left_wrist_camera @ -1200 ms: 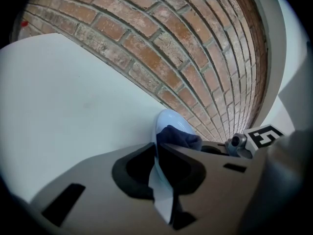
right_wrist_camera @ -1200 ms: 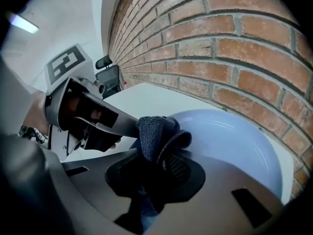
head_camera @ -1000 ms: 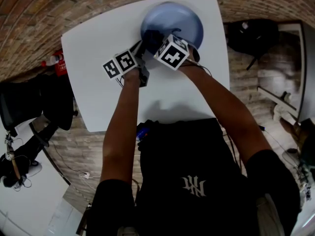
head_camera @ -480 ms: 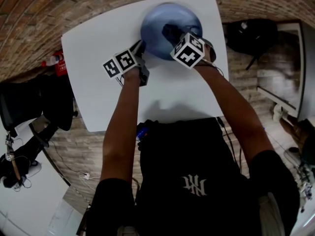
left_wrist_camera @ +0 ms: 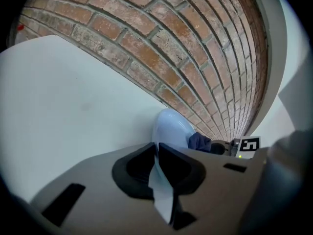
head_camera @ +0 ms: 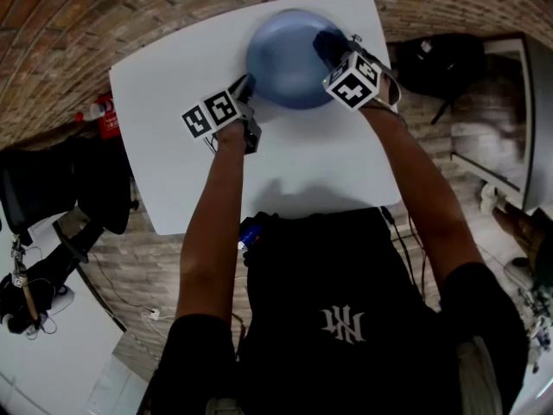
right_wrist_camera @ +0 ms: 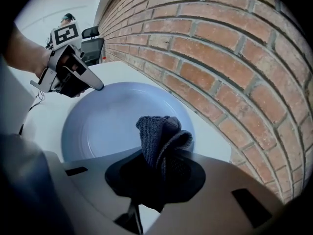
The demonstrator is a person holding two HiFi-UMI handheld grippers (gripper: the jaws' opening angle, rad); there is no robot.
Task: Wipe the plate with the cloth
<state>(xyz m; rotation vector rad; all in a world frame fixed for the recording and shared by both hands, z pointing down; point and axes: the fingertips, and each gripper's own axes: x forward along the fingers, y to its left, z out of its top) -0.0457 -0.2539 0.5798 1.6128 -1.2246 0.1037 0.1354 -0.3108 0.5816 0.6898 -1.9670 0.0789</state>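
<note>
A blue plate (head_camera: 289, 54) is shown at the far edge of a white table (head_camera: 173, 102), towards its far right corner. The plate's near left rim is pinched by the left gripper (head_camera: 244, 85), its jaws almost together on it. A bunched dark blue cloth (head_camera: 327, 43) is clamped in the closed jaws of the right gripper (right_wrist_camera: 159, 173) and held at the plate's right side. Wiping is judged to be under way. Next, the cloth should be swept across the plate's hollow while the rim is steadied. A brick wall (head_camera: 130, 7) is seen beyond the far edge, and a black chair (head_camera: 52, 188) off the left edge.
</note>
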